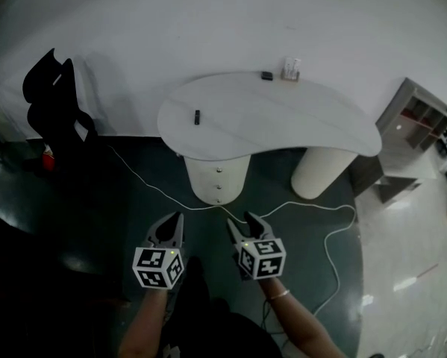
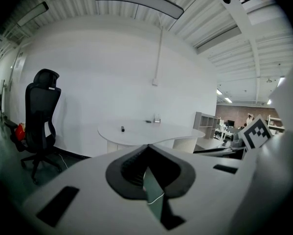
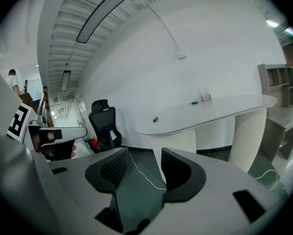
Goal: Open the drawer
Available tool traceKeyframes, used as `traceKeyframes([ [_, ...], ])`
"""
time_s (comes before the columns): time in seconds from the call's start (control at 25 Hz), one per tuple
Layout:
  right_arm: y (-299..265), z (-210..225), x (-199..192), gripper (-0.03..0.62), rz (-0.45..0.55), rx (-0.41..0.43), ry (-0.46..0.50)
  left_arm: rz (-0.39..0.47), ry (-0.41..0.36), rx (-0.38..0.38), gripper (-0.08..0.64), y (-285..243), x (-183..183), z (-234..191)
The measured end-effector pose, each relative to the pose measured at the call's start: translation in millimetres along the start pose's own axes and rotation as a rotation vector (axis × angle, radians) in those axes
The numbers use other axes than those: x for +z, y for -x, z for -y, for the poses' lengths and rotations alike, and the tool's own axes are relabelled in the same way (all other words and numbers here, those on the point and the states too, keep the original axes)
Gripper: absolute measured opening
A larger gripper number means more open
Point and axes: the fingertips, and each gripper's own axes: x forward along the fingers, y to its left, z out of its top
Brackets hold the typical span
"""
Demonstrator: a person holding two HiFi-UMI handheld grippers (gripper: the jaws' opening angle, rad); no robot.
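A white curved desk (image 1: 283, 118) stands against the wall, and under its left end is a rounded drawer pedestal (image 1: 218, 177) with three small knobs down its front. Every drawer sits flush. The pedestal also shows in the right gripper view (image 3: 179, 140) and, partly, in the left gripper view (image 2: 118, 145). Both grippers hang over the dark floor, well short of the pedestal. My left gripper (image 1: 178, 218) (image 2: 147, 148) has its jaws together with nothing in them. My right gripper (image 1: 239, 220) (image 3: 144, 154) is open and empty, aimed at the pedestal.
A black office chair (image 1: 55, 103) stands at the left. A white cable (image 1: 313, 207) trails over the floor in front of the pedestal. The desk's second leg (image 1: 320, 171) is to the right, with a grey shelf unit (image 1: 413, 125) beyond. Small items (image 1: 197, 116) lie on the desk.
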Motion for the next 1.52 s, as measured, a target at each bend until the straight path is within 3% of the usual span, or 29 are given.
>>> traceKeyframes([
  [0.28, -66, 4, 21, 0.192, -0.023, -0.037, -0.007, -0.023, 0.009, -0.036, 0.003, -51, 13, -41],
  [0.84, -181, 27, 44, 0.192, -0.110, -0.190, -0.048, -0.067, 0.020, -0.149, 0.003, -168, 45, -116],
  [1.32, -258, 61, -18, 0.192, -0.209, -0.225, -0.065, -0.101, 0.035, -0.179, 0.003, -227, 10, -138],
  [1.52, -281, 79, -41, 0.192, -0.248, -0.250, 0.000, -0.128, 0.050, -0.170, 0.003, -238, -23, -139],
])
